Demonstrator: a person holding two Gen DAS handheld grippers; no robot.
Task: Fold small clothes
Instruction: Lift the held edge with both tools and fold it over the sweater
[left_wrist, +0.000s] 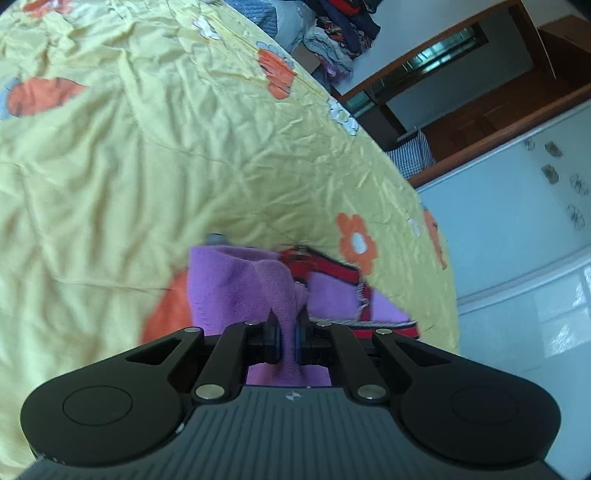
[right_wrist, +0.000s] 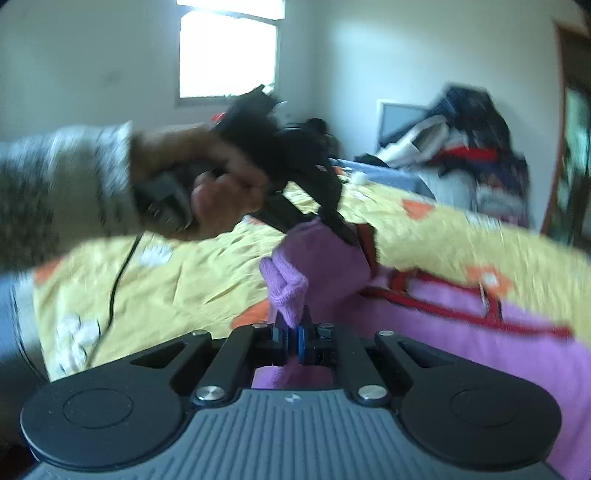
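A small purple knitted garment (left_wrist: 236, 288) with red trim (left_wrist: 332, 271) lies on the yellow flowered bedspread (left_wrist: 147, 166). My left gripper (left_wrist: 287, 319) is shut on a raised fold of the purple cloth. In the right wrist view my right gripper (right_wrist: 291, 326) is shut on another bunched edge of the same purple garment (right_wrist: 317, 266). The left gripper (right_wrist: 341, 229), held by a hand, shows there pinching the cloth just beyond. The rest of the garment (right_wrist: 480, 332) trails right over the bed.
A heap of clothes (right_wrist: 461, 147) sits at the far end of the bed, also in the left wrist view (left_wrist: 340, 29). The bed edge (left_wrist: 424, 206) drops to a white cabinet and tiled floor on the right. A black cable (right_wrist: 118, 273) hangs over the bedspread.
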